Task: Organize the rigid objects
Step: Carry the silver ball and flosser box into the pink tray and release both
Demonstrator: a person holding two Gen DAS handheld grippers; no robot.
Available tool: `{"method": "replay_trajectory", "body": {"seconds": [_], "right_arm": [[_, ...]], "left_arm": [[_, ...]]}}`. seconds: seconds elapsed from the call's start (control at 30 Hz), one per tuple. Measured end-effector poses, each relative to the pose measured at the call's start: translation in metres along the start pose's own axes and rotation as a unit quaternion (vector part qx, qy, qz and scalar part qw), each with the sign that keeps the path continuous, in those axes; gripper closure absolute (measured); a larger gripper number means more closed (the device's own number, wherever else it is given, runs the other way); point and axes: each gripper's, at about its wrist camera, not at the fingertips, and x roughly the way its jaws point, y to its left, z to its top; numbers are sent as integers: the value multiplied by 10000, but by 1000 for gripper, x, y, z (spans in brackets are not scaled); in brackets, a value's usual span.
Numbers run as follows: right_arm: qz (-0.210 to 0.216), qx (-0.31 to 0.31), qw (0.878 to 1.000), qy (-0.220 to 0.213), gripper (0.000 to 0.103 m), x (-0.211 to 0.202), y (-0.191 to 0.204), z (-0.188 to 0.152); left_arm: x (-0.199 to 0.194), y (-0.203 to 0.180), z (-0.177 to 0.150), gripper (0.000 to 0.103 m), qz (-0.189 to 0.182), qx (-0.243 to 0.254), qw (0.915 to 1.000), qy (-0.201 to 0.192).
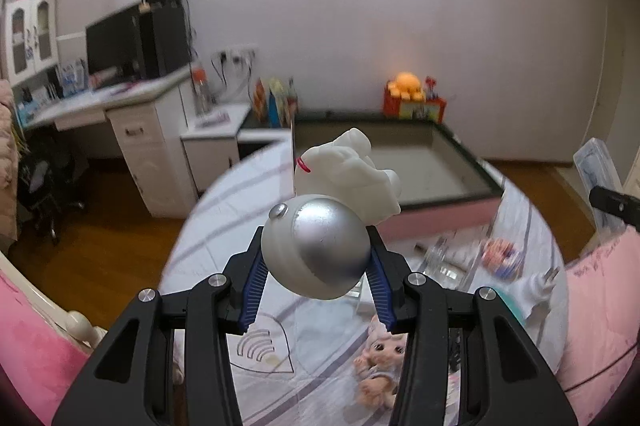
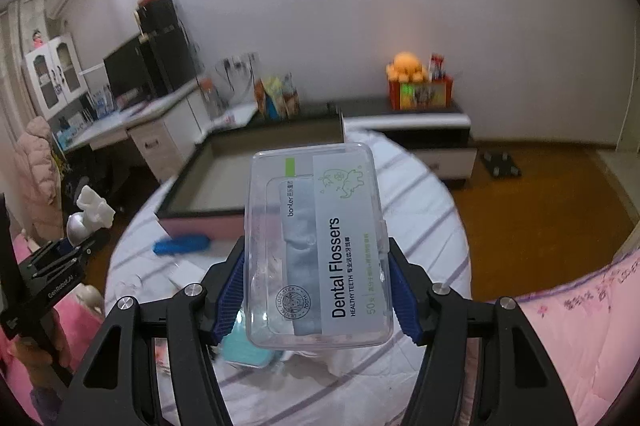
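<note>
Astronaut figurine [image 1: 320, 242], white with a silver helmet dome, sits clamped between the blue ribbed pads of the left gripper [image 1: 316, 262] in the left wrist view: the pads press the helmet's two sides, the white body juts up and away beyond the fingertips, and the toy is held in the air above the striped cloth [image 1: 224, 209]. A small doll [image 1: 380, 358] lies on the cloth below, and a shallow pink-sided tray [image 1: 440, 218] stands farther off.

In the right wrist view, the right gripper [image 2: 316, 266] grips a clear dental flosser box [image 2: 316, 246] by its long edges, its label up, raised over the same cloth, with the tray [image 2: 192, 222] beyond to the left.
</note>
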Motion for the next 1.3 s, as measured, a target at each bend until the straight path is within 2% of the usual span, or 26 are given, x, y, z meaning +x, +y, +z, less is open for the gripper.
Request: {"method": "replay_trajectory", "body": {"seconds": [0.17,0.4,0.6,0.9,1.1,1.3], "right_arm": [[-160,-65,9985,-524,39,-26,14,-4],[-526,-211,9910,-1212,39,-55,38,-25],[-413,-205,9917,-1201,38,-52,45,-38],[-366,-335,9923,-1137,38,-45,46,-29],[-328,-226,9931,-1105,38,-28,40,-15],[-364,-171,9941,-1006,38,1,35,9]], "left_arm": [[-33,-13,11,57,74,91,9988,-473],[-54,-32,6,57,201,56,9971,-727],[-58,-39,-2,57,145,47,9971,-750],[-48,-39,4,57,270,71,9968,-755],[-26,-39,16,57,191,162,9971,-715],[11,-39,41,57,111,213,9976,-651]]}}
